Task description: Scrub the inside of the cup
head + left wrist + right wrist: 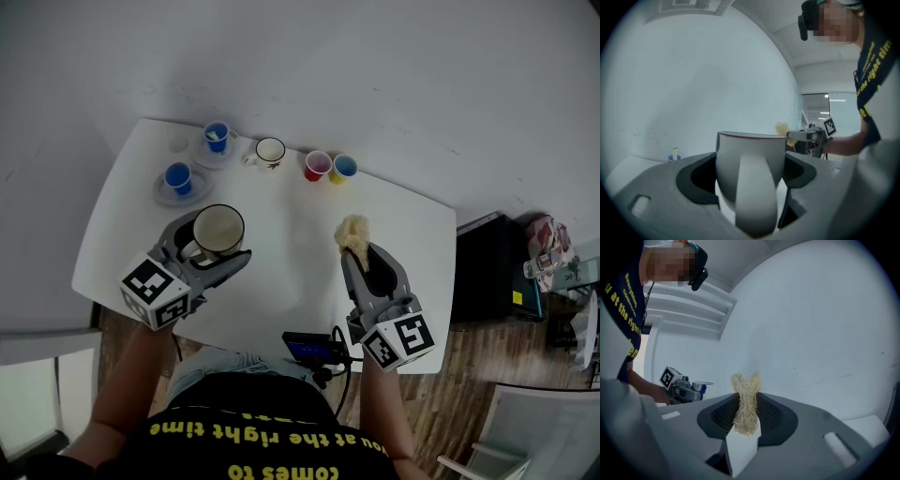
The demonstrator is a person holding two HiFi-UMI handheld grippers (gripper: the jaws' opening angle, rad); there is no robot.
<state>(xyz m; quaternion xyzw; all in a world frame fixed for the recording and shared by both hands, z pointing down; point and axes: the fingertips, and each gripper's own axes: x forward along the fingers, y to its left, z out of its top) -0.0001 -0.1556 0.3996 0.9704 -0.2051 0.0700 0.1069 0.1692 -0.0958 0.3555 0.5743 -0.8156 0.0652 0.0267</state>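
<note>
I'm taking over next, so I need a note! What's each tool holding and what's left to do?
Left tool: shut on the white mug, upright, handle facing the tool.
Right tool: shut on the loofah scrubber, well apart from the mug.
Both are over the white table.
Done: both things gripped.
Left: put the scrubber into the mug and scrub its inside.

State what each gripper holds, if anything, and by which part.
The left gripper clamps the cup by its sides, handle between the jaws. The right gripper pinches the scrubber around its middle.
</note>
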